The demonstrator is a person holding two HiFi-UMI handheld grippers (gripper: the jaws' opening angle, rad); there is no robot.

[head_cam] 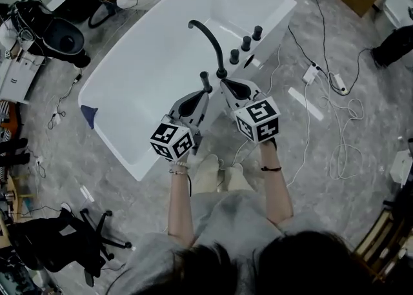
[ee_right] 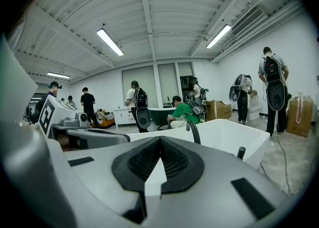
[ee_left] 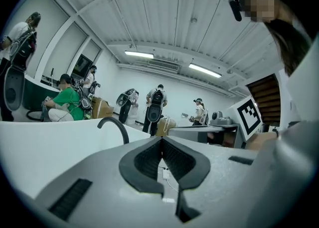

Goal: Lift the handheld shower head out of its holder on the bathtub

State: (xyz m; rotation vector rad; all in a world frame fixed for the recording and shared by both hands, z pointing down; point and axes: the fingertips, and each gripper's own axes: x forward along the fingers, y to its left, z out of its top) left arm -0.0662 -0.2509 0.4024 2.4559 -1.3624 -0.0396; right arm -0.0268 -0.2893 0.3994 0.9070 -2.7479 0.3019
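Bathtub [head_cam: 155, 74]: white, freestanding, lying diagonally across the head view. Its fittings sit on the near rim.

Gooseneck spout [head_cam: 216, 45]: black, arching over the basin.

Left gripper [head_cam: 200, 99] and right gripper [head_cam: 231, 87]: side by side at that rim. Both have their jaws closed together and carry nothing.

Handheld shower head [head_cam: 206, 82]: a slim black wand standing upright in its holder on the rim, just beside the left gripper's tip and between the two grippers. Not yet touched.

Knobs [head_cam: 246, 43]: three, black, in a row to the right of the spout.

Handling, my judgement: rigid, light and smooth, so probably slippery. A hose likely trails below it (none visible) and would drag. Grip the shaft mid-length, square across, and draw it straight up along its axis. The jaws must part first.

Views: only the head view shows the wand with both grippers. The gripper views confirm the pads meet, and show the spout above the rim with people in the room beyond. The left gripper view shows no wand. The right one shows a black stub by the rim, either knob or wand, and I cannot tell which.
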